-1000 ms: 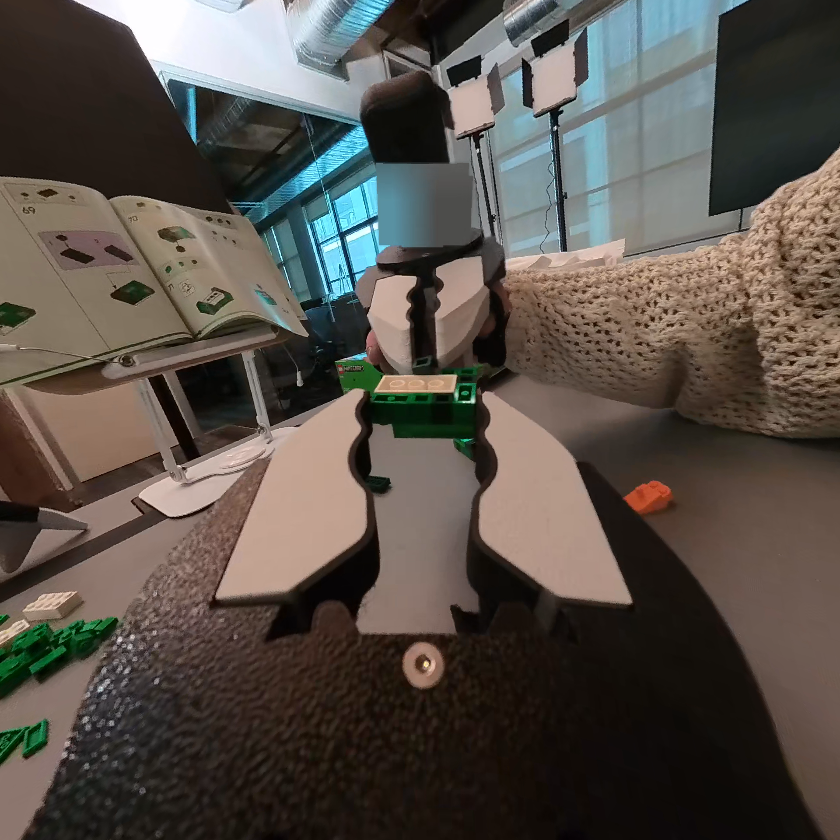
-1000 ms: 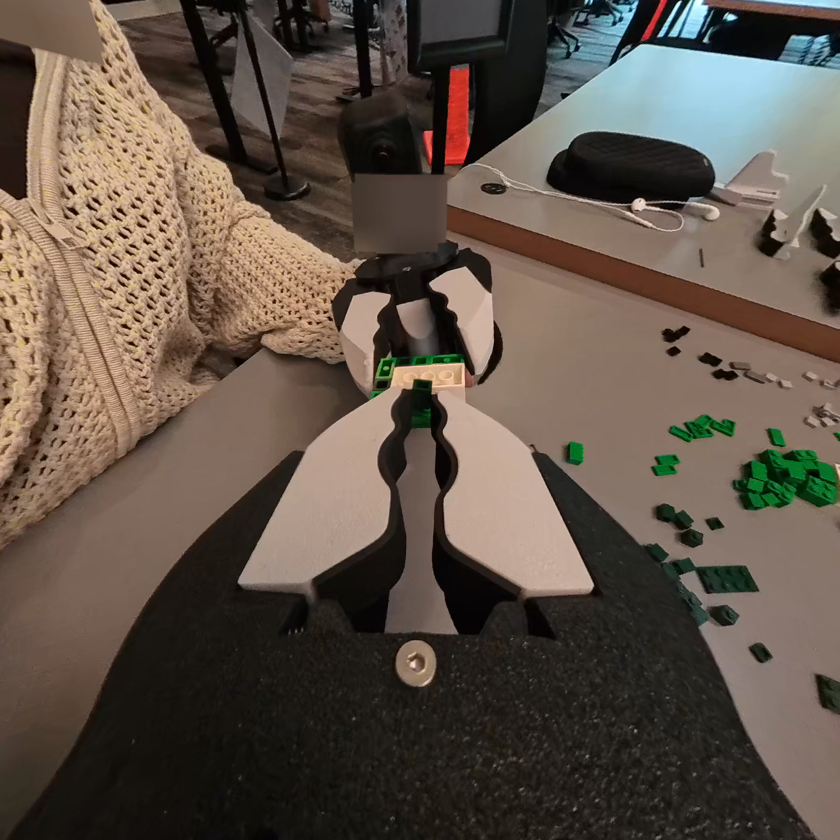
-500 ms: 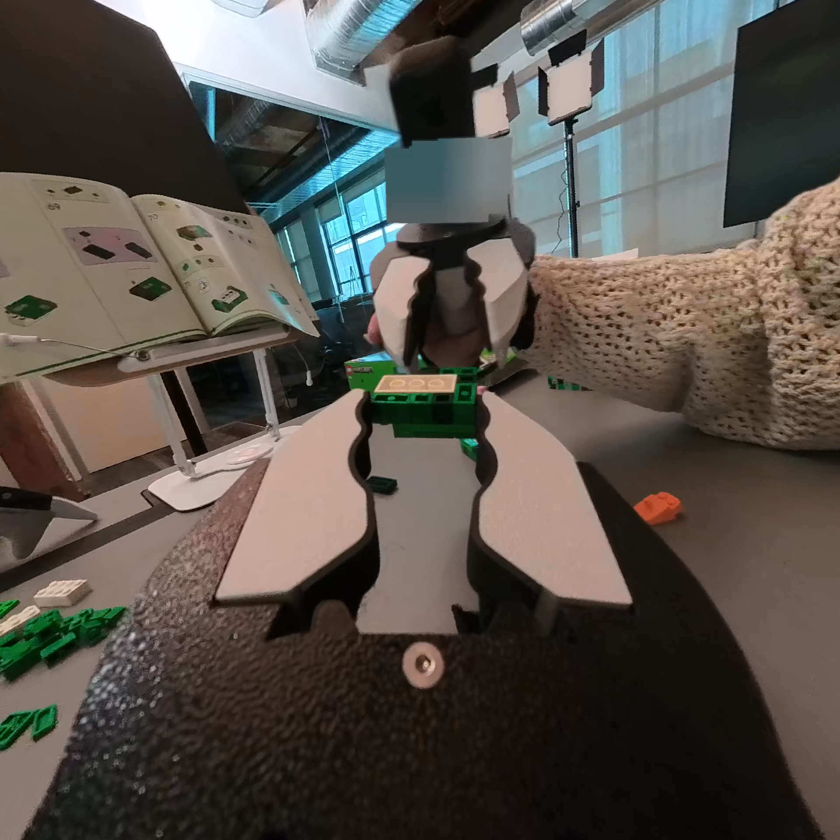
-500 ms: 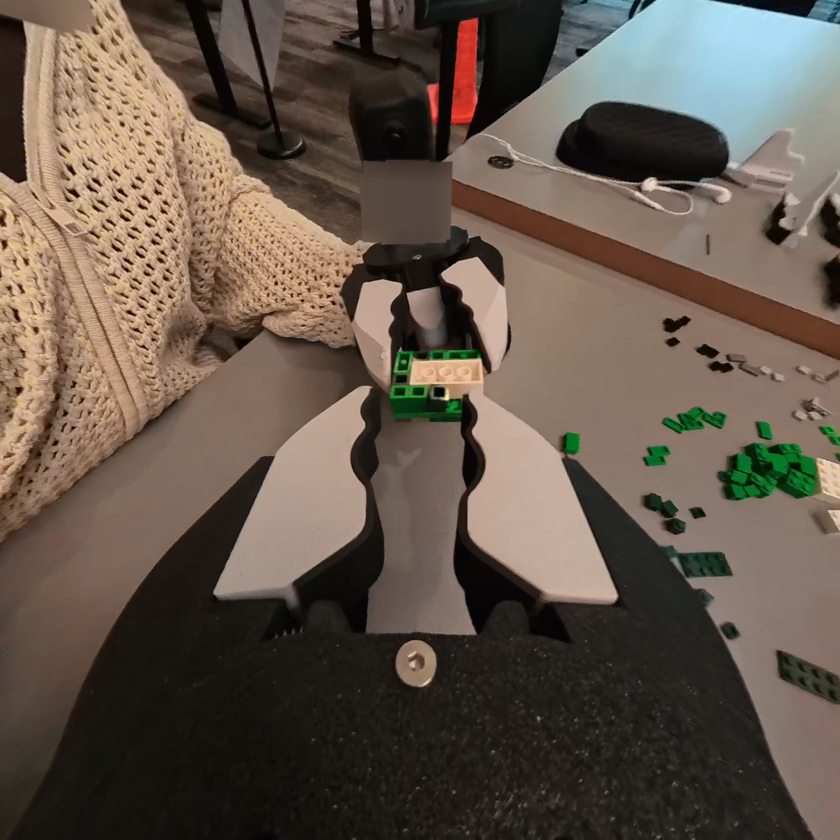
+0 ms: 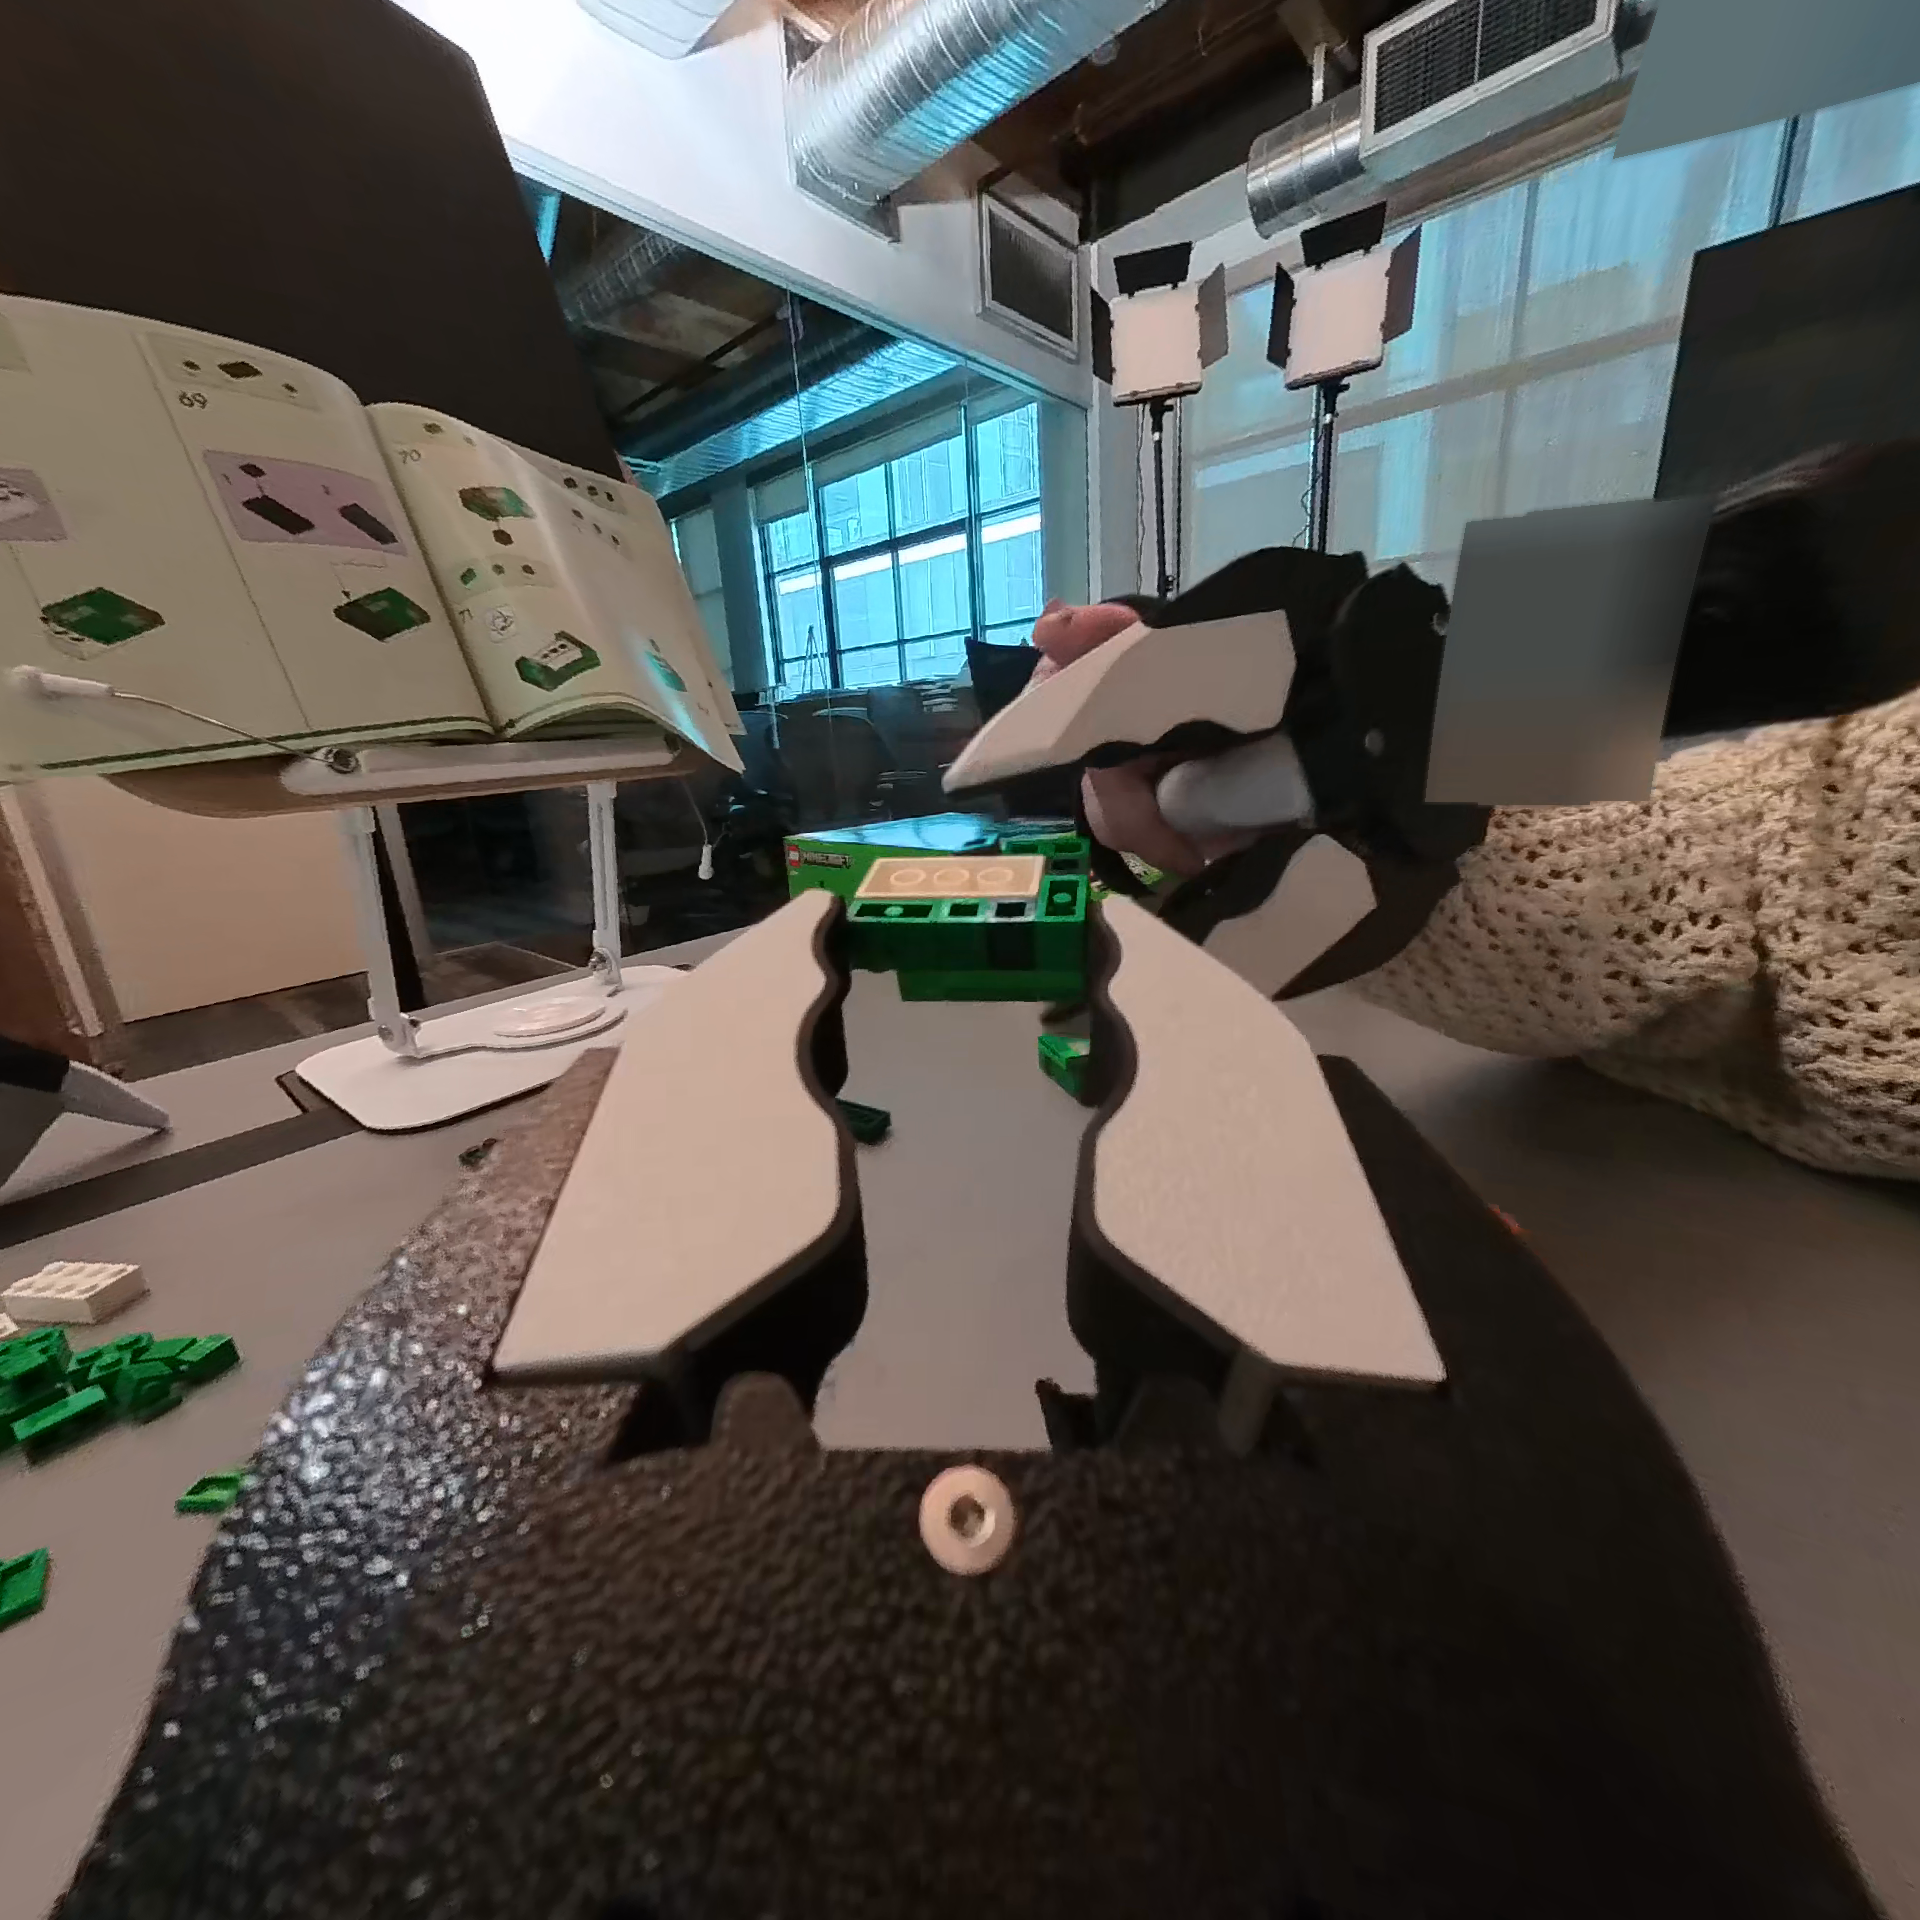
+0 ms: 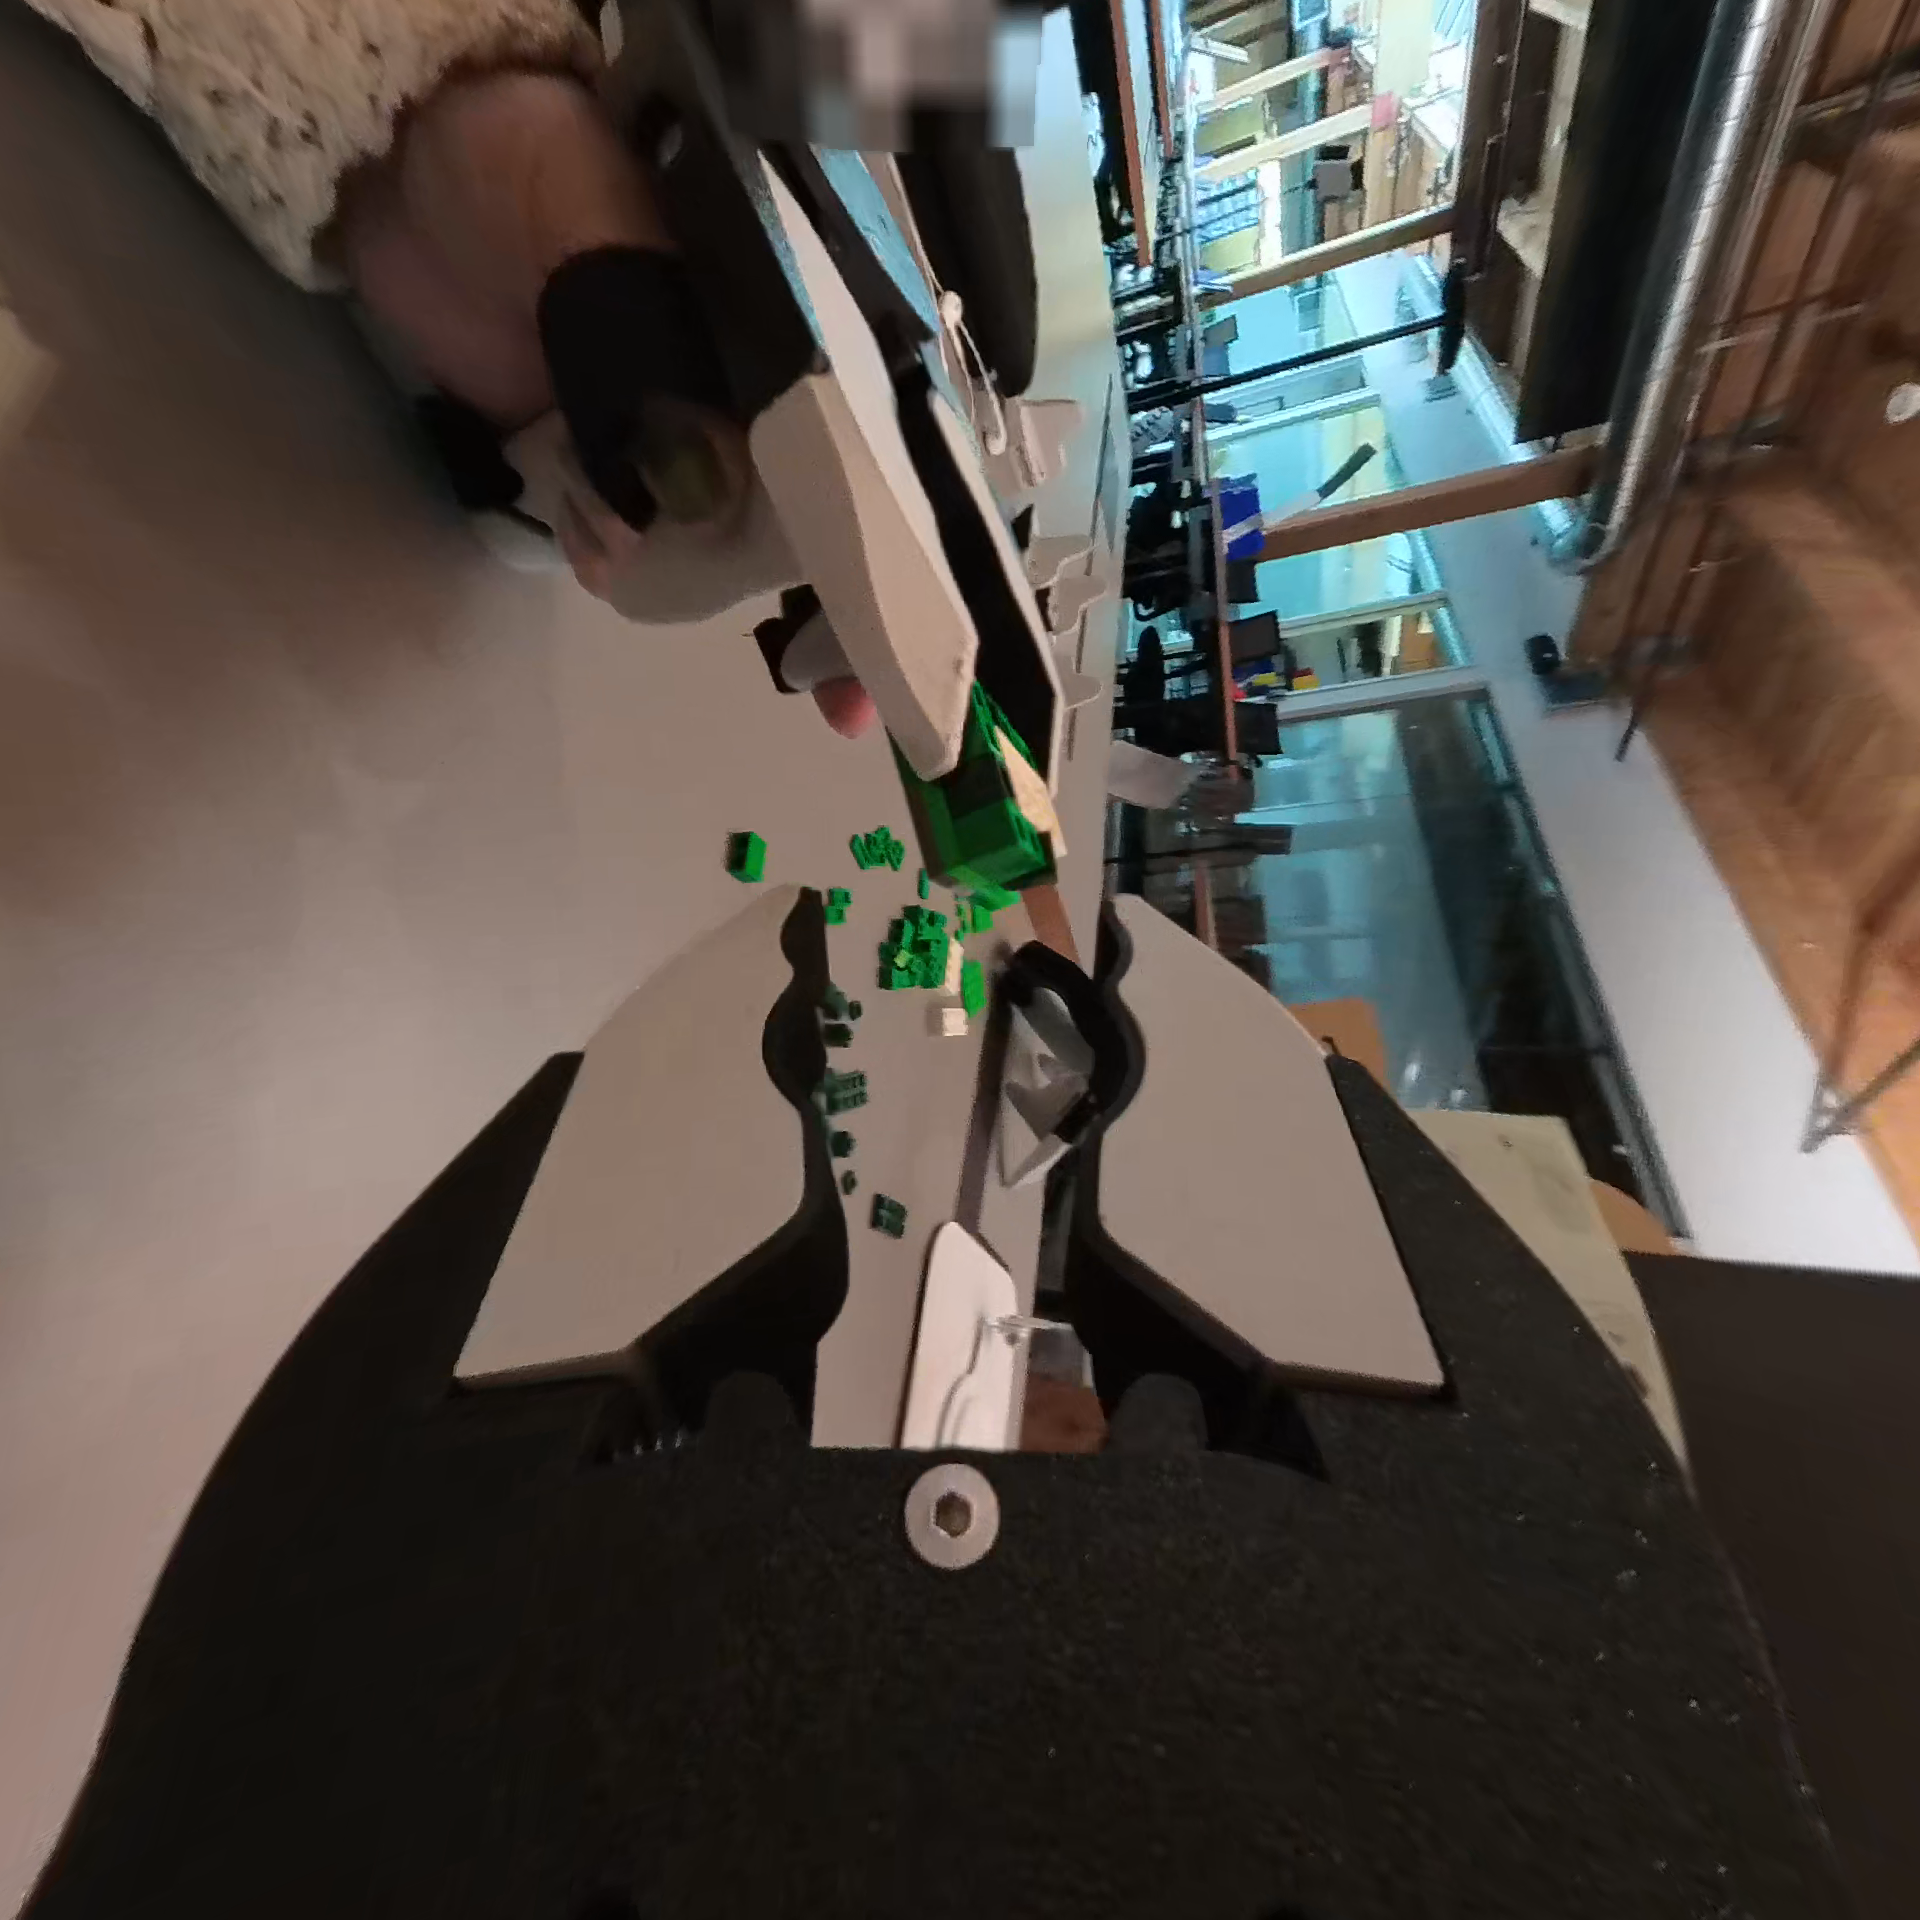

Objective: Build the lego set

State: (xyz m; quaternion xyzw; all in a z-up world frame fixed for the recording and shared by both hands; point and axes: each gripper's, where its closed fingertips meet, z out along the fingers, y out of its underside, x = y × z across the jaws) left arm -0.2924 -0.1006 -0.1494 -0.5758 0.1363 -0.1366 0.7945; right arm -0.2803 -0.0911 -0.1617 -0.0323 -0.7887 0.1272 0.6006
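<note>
My left gripper (image 5: 966, 930) is shut on a green lego assembly (image 5: 966, 940) with a tan plate on top, held above the grey table (image 5: 1662, 1299). In the right wrist view, which is rolled on its side, this gripper (image 6: 987, 790) and the assembly (image 6: 977, 821) show at upper centre. My right gripper (image 6: 956, 914) is open and empty, apart from the assembly. In the left wrist view the right gripper (image 5: 1075, 860) is turned on its side just behind and right of the assembly, its jaws spread, held by a hand in a cream knit sleeve (image 5: 1714, 935).
An open instruction booklet (image 5: 312, 582) rests on a white stand (image 5: 457, 1070) at the left. Loose green bricks (image 5: 94, 1382) and a white brick (image 5: 73, 1288) lie at the left; the pile also shows in the right wrist view (image 6: 914, 951). A green box (image 5: 831, 862) stands behind. About 30 centimetres separates my left fingertips from the white brick (image 5: 73, 1288).
My right gripper, shut on a small green piece at the assembly a second ago, has opened, pulled back to the right and rolled onto its side. My left gripper still holds the assembly.
</note>
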